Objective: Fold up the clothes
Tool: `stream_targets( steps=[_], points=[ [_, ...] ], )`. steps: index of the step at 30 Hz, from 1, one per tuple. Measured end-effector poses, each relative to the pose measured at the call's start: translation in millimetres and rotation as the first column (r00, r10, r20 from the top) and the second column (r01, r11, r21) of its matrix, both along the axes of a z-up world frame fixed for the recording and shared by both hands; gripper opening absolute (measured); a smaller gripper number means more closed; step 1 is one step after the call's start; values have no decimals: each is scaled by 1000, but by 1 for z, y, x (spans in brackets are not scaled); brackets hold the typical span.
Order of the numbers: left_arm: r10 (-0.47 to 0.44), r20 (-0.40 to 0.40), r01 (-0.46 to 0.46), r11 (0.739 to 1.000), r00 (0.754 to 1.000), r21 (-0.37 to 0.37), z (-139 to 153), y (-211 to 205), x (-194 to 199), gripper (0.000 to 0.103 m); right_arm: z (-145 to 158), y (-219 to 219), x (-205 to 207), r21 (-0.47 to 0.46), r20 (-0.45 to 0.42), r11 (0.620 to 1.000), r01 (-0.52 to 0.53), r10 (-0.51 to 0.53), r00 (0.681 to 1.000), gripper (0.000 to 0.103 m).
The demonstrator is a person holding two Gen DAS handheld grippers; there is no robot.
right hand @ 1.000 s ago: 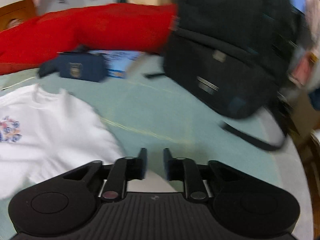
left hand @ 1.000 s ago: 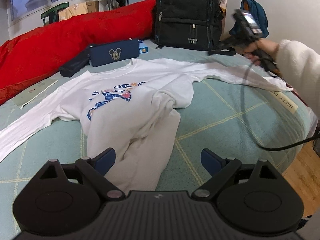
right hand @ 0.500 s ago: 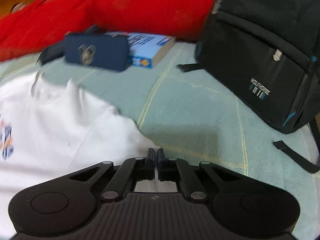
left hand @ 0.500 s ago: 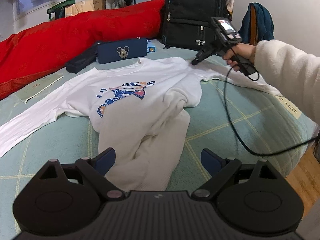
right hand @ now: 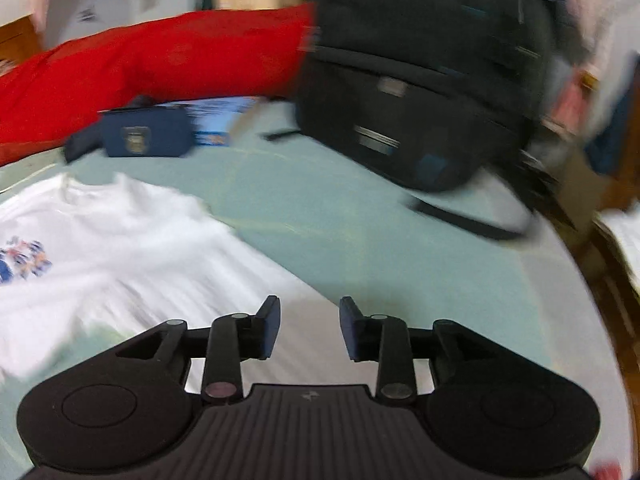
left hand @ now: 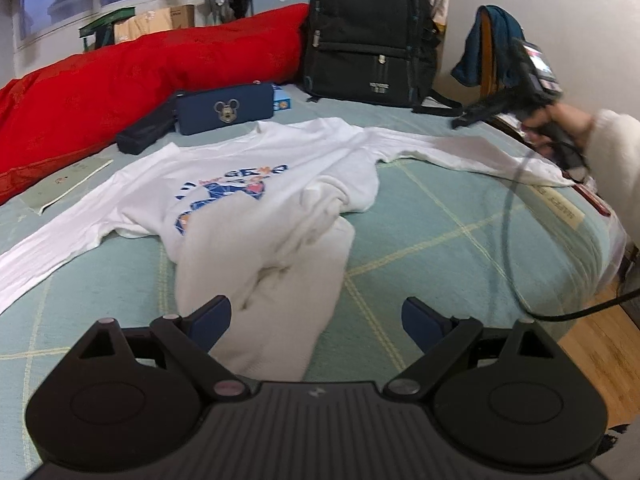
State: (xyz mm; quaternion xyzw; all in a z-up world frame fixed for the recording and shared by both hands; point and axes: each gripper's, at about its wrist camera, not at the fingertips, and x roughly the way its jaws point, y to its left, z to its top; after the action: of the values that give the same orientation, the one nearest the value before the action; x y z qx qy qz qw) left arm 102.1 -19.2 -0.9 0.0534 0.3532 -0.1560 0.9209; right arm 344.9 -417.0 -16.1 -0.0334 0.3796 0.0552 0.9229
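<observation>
on the green bed (left hand: 460, 216) a white shirt (left hand: 248, 184) lies rumpled; left claw (left hand: 316, 316) wide, right claw (right hand: 307, 328) opening, empty.

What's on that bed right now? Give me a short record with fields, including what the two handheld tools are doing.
Garment: white long-sleeved shirt, spread out, hem bunched, not folded
Surface: green checked bedspread
Behind shirt: navy pouch, black backpack, red quilt
Left tool: open, over the shirt's hem, holding nothing
Right tool: opening above a sleeve, nothing between its fingers
</observation>
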Motion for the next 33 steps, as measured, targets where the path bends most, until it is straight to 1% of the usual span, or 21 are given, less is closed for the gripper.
stream_targets(
  steps=[2, 5, 7, 10, 11, 13, 16, 18, 19, 20, 22, 23, 24, 26, 29, 31, 32, 33],
  points=[
    [-10, 0, 10, 1000, 1000, 2, 0, -4, -3, 92, -4, -38, -21, 24, -10, 993, 115, -115, 993, 40],
    [-20, 3, 20, 1000, 1000, 6, 1, -9, -9, 92, -11, -85, -47, 91, -25, 960, 265, -263, 964, 40],
    [-25, 8, 25, 1000, 1000, 14, 2, -13, -13, 92, -16, -108, -61, 110, -28, 934, 339, -338, 941, 40],
    [-28, 9, 28, 999, 1000, 17, 4, -16, -17, 92, -24, -130, -74, 112, -28, 900, 421, -421, 907, 40],
    [-29, 9, 29, 999, 1000, 20, 4, -18, -18, 92, -27, -134, -75, 103, -23, 892, 440, -440, 897, 40],
    [-34, 11, 34, 999, 999, 26, 4, -21, -21, 92, -33, -137, -74, 75, -10, 886, 458, -459, 889, 45],
    [-41, 15, 41, 999, 999, 35, 7, -25, -24, 92, -44, -140, -70, 13, -13, 885, 466, -466, 885, 51],
    [-40, 18, 40, 998, 999, 40, 8, -27, -25, 92, -52, -142, -69, -5, -16, 883, 470, -470, 882, 61],
    [-40, 19, 39, 998, 999, 42, 9, -28, -25, 92, -56, -143, -70, -7, -19, 880, 474, -474, 880, 61],
    [-40, 19, 39, 998, 999, 45, 9, -29, -25, 92, -59, -143, -71, -7, -16, 881, 473, -474, 881, 60],
    [-40, 17, 39, 998, 999, 52, 9, -31, -25, 92, -61, -141, -75, 4, -1, 888, 459, -459, 888, 44],
    [-41, 16, 40, 998, 999, 55, 8, -32, -26, 92, -59, -141, -76, 22, 4, 894, 447, -447, 894, 27],
    [-42, 14, 41, 998, 999, 56, 8, -33, -26, 92, -57, -139, -77, 35, 8, 899, 437, -438, 899, 20],
    [-43, 14, 42, 997, 999, 59, 8, -35, -26, 92, -51, -135, -78, 2, 22, 897, 442, -442, 897, 18],
    [-45, 17, 44, 997, 999, 56, 9, -35, -26, 92, -39, -131, -77, -78, 76, 869, 488, -483, 872, 18],
    [-47, 20, 46, 998, 999, 51, 9, -34, -26, 92, -35, -135, -75, -95, 81, 847, 523, -517, 852, 24],
    [-45, 20, 44, 998, 999, 49, 9, -33, -26, 92, -35, -137, -72, -99, 66, 838, 536, -532, 844, 30],
    [-41, 19, 40, 998, 999, 48, 9, -32, -25, 92, -36, -137, -70, -110, 54, 833, 543, -540, 840, 31]
  ],
)
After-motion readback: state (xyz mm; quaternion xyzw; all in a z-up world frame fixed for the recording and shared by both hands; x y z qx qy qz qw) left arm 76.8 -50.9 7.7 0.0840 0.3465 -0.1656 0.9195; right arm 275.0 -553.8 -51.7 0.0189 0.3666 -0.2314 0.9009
